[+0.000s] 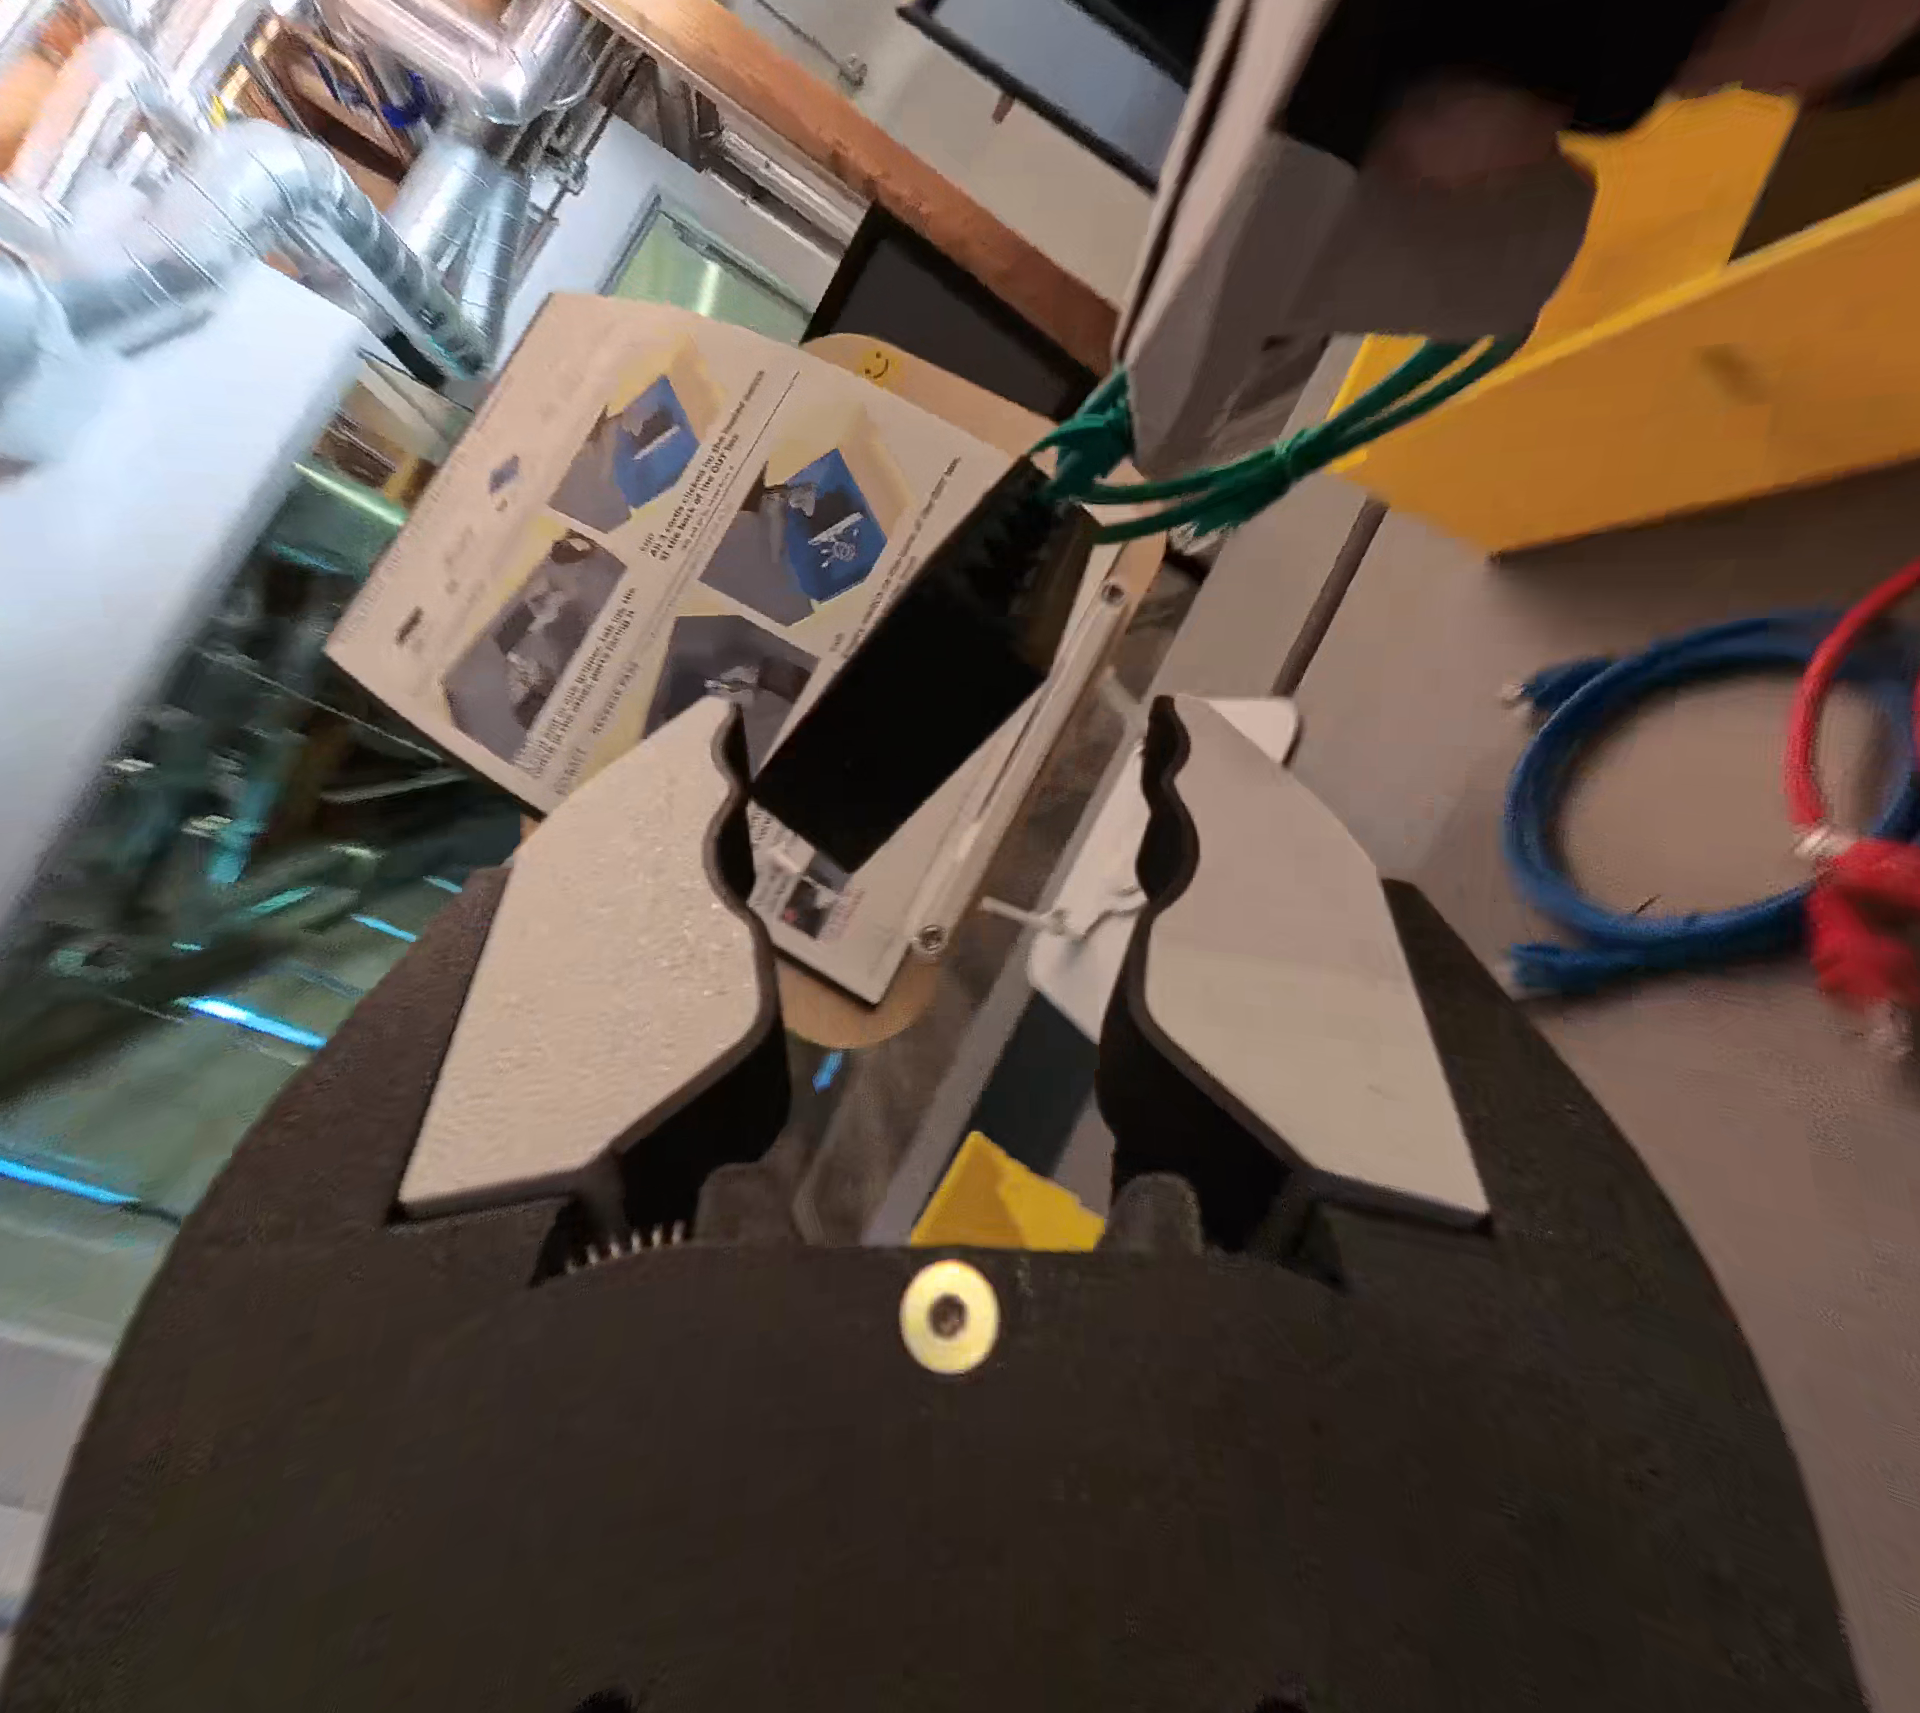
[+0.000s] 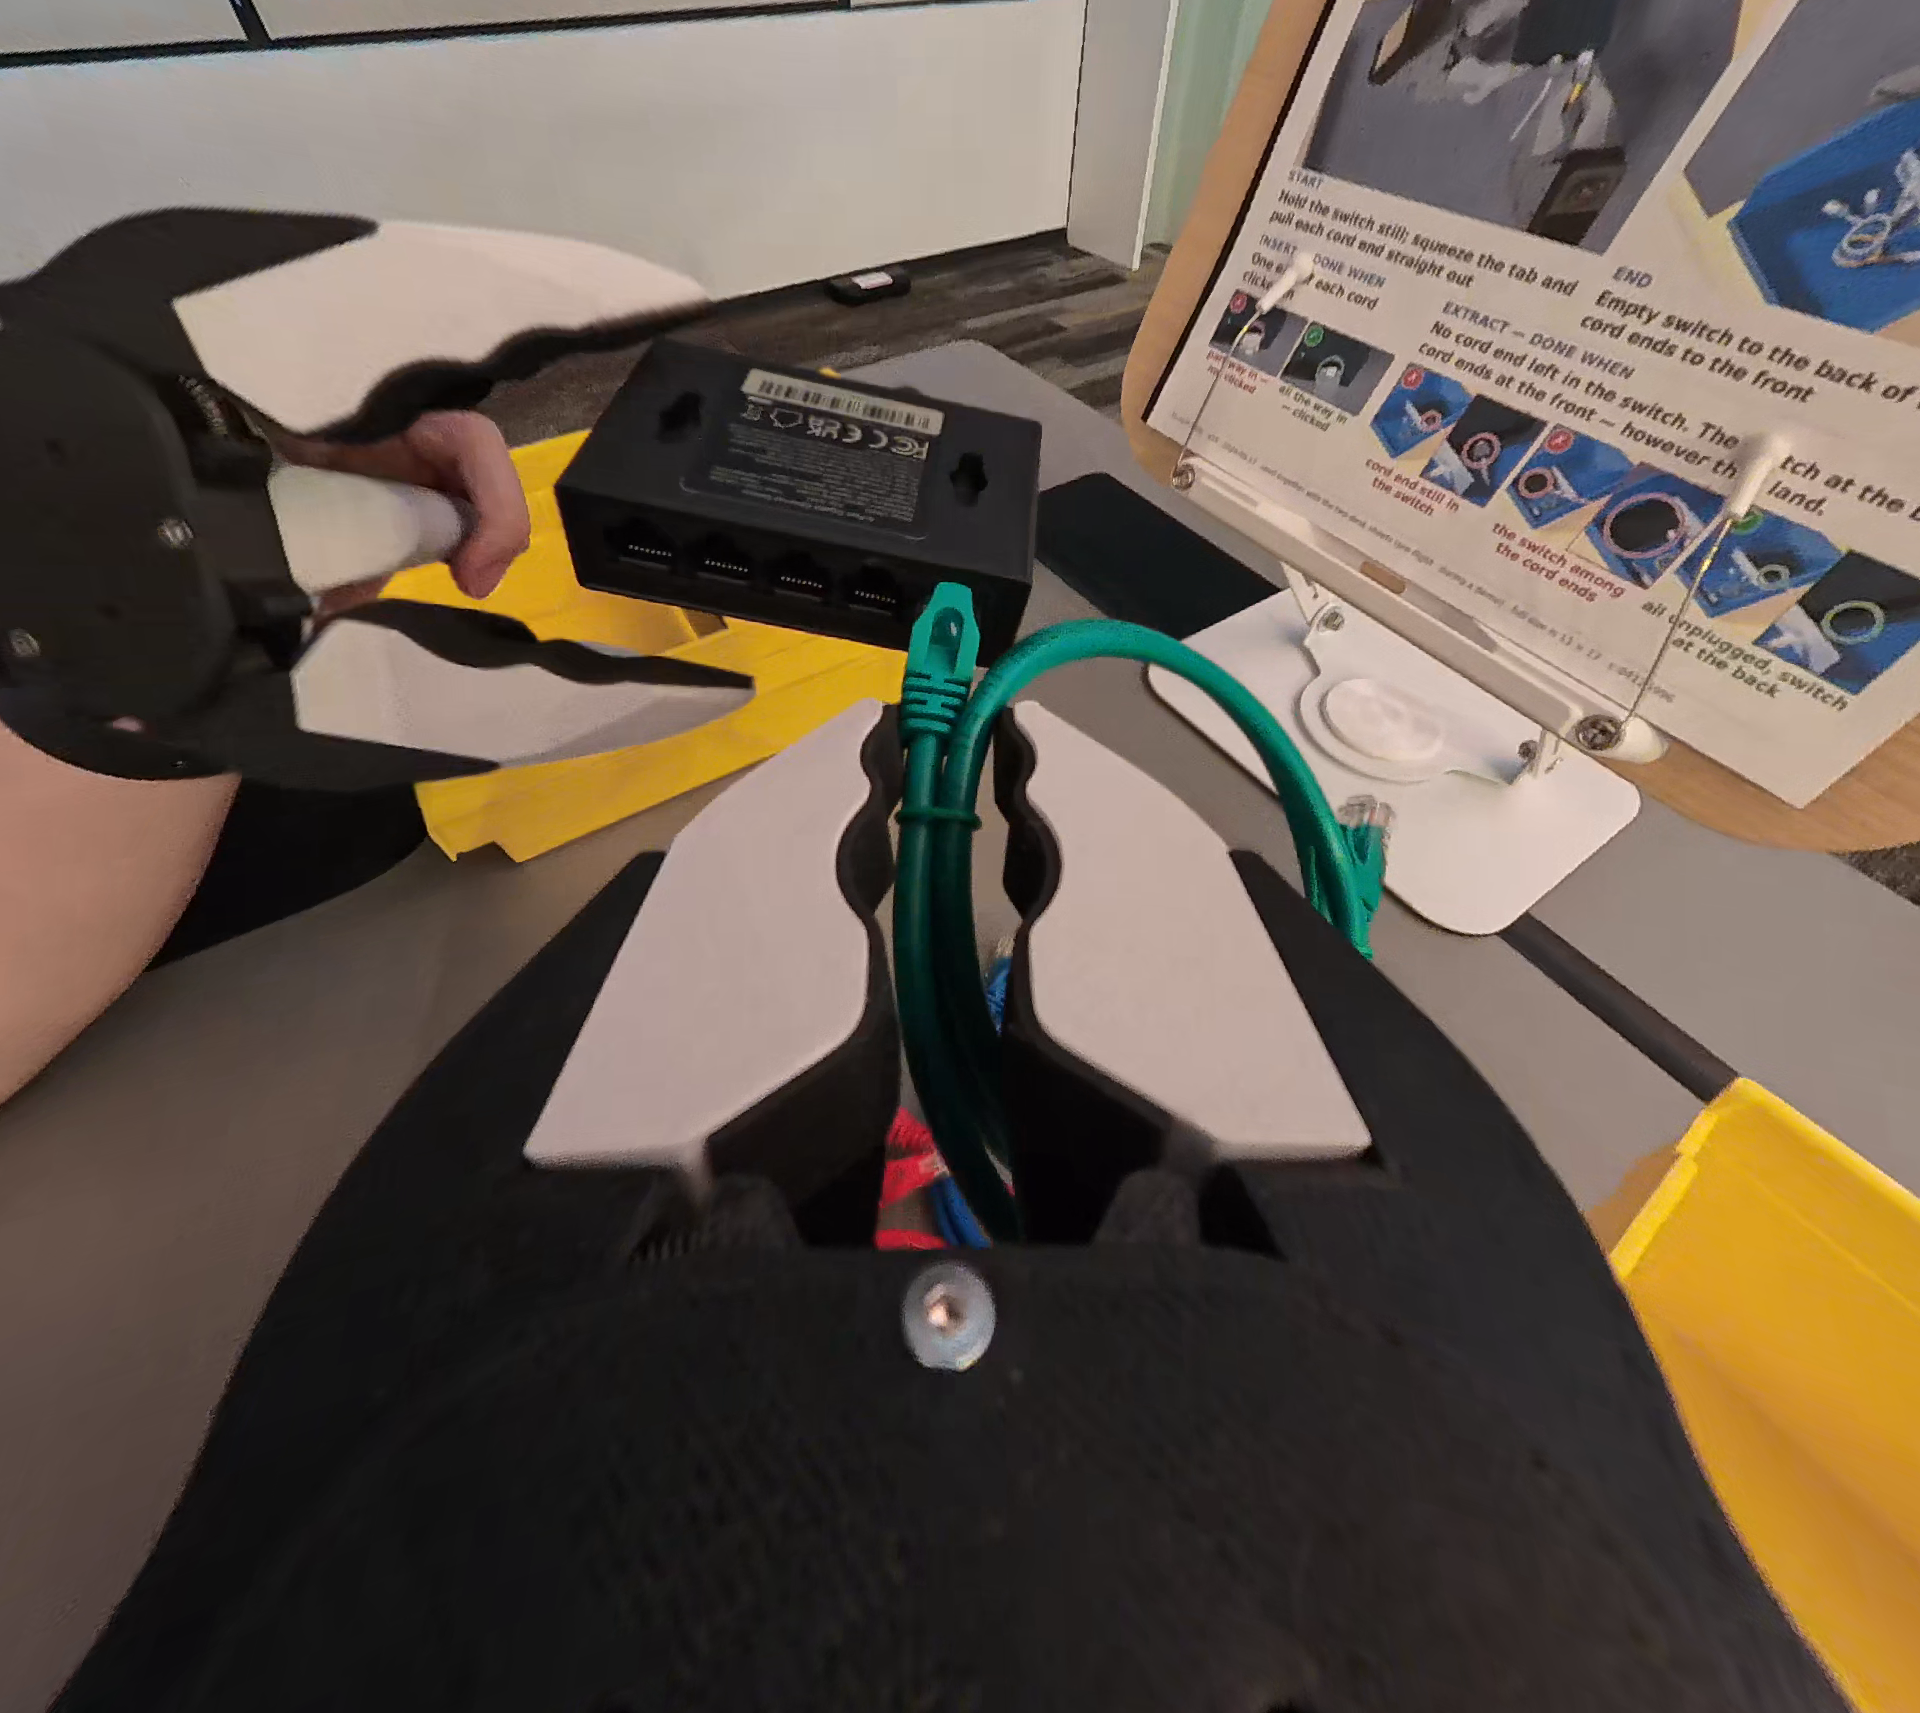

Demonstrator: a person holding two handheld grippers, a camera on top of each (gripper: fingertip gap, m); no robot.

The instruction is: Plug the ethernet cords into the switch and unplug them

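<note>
The black switch [image 2: 800, 510] lay upside down on the grey table [image 2: 312, 1040], its row of ports facing the right gripper [image 2: 940, 759], presumably so a plug could go straight in. That gripper's fingers [image 2: 769, 915] were clenched on the coiled green ethernet cord [image 2: 935, 884] just behind its plug [image 2: 940, 645], which pointed at twelve o'clock and sat just short of the rightmost port; whether it had touched, I could not tell. Holding so close to the plug seemed meant to keep it stiff for insertion. The cord's other end [image 2: 1361, 842] hung loose at three o'clock.

The left gripper [image 2: 613, 583] hovered at nine o'clock of the switch, fingers spread and grasping nothing, likely ready to steady the box. In its own view its fingers [image 1: 582, 936] stood apart around the switch's end [image 1: 904, 707].

Blue [image 1: 1642, 822] and red [image 1: 1860, 842] cords waited coiled on the table at three o'clock. Yellow bins [image 2: 623, 728] flanked the work, and an instruction sheet on a stand [image 2: 1558, 313] stood at one o'clock.
</note>
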